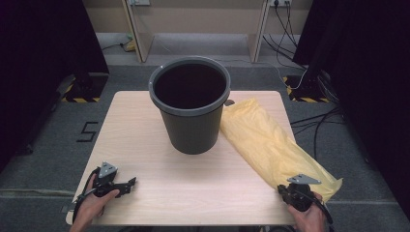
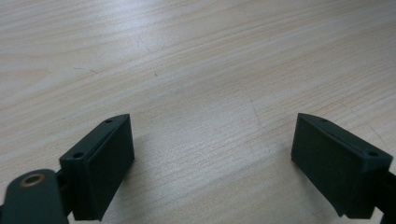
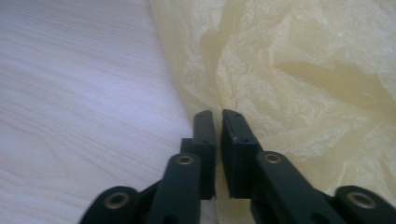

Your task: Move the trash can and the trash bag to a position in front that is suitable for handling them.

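On the light wooden worktop (image 1: 159, 188) stands a dark grey round plastic bin (image 1: 190, 104), upright and empty as far as I can see, and just to its right lies a crumpled thin yellow plastic bag (image 1: 270, 142), stretched from beside the bin toward the near right corner.

The right gripper (image 1: 289, 192) is at the near end of this bag. In the right gripper view its jaws are almost together, with only a thin slit between them, and they sit at the edge of the yellow bag (image 3: 299, 79). I cannot tell for sure if a fold of the film is caught between them; no film shows in the slit.

The left gripper (image 1: 126, 184) rests low over the bare wood at the near left corner, well apart from the bin and the bag, with its jaws wide and nothing between them.

I judge the step in hand is taking hold of the bag, probably to line the bin with it. The next move calls for lifting gently to check the grip, then bringing the left gripper over to find the bag's mouth and open it.
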{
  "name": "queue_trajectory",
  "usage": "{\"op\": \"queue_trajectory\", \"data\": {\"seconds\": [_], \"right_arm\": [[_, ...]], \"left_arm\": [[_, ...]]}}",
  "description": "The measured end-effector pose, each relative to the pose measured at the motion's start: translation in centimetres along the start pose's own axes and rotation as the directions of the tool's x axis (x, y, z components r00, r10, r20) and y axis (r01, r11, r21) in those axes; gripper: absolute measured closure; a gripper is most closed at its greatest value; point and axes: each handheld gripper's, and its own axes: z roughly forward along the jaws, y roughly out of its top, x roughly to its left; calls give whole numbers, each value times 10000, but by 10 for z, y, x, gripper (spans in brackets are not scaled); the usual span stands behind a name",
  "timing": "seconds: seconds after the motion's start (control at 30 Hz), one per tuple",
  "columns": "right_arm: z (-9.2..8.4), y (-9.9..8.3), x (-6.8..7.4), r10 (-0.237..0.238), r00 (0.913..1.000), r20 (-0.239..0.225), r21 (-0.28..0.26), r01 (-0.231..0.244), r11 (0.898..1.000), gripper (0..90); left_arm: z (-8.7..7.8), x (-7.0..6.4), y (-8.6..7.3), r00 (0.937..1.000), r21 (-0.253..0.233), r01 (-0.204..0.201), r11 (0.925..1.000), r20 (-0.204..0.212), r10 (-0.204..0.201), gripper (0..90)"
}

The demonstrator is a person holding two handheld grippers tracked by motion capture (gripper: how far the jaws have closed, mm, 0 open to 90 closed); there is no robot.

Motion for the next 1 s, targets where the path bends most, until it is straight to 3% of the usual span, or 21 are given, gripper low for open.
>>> {"op": "queue_trajectory", "data": {"seconds": [0.1, 0.2, 0.23, 0.43, 0.6, 0.67, 0.77, 0.9, 1.0], "right_arm": [[2, 3, 5, -156, 9996, -252, -54, 155, 9999, 900], [3, 9, 20, -429, 9967, -683, -255, 412, 9988, 900], [5, 11, 25, -687, 9944, -809, -309, 664, 9973, 900], [19, 26, 63, -1165, 9784, -1708, -515, 1092, 9927, 900], [23, 39, 92, -1184, 9676, -2230, -792, 1031, 9915, 719], [15, 43, 95, -1369, 9700, -2008, -1066, 1173, 9874, 637], [-3, 46, 86, -1293, 9800, -1511, -1373, 1088, 9845, 556], [-28, 45, 61, -877, 9943, -603, -1551, 774, 9849, 499], [-40, 38, 36, -394, 9990, 206, -1388, 418, 9894, 494]], "left_arm": [[0, 0, 0, 10000, -1, 2, 10000, 0, -2, 122], [0, 0, 0, 10000, 0, -4, 10000, 1, 4, 121], [0, 0, 0, 10000, -1, -1, 10000, 1, 1, 121], [0, 0, 0, 10000, -1, -1, 10000, 2, 1, 121], [0, 0, 0, 10000, -1, 5, 10000, 12, -5, 121], [0, 0, 0, 10000, -1, 3, 10000, 12, -3, 121], [0, 0, 0, 10000, 0, 3, 10000, 12, -3, 121], [0, 0, 0, 10000, 2, -3, 10000, 12, 3, 120], [0, 0, 0, 10000, 4, -4, 10000, 8, 4, 120]]}}
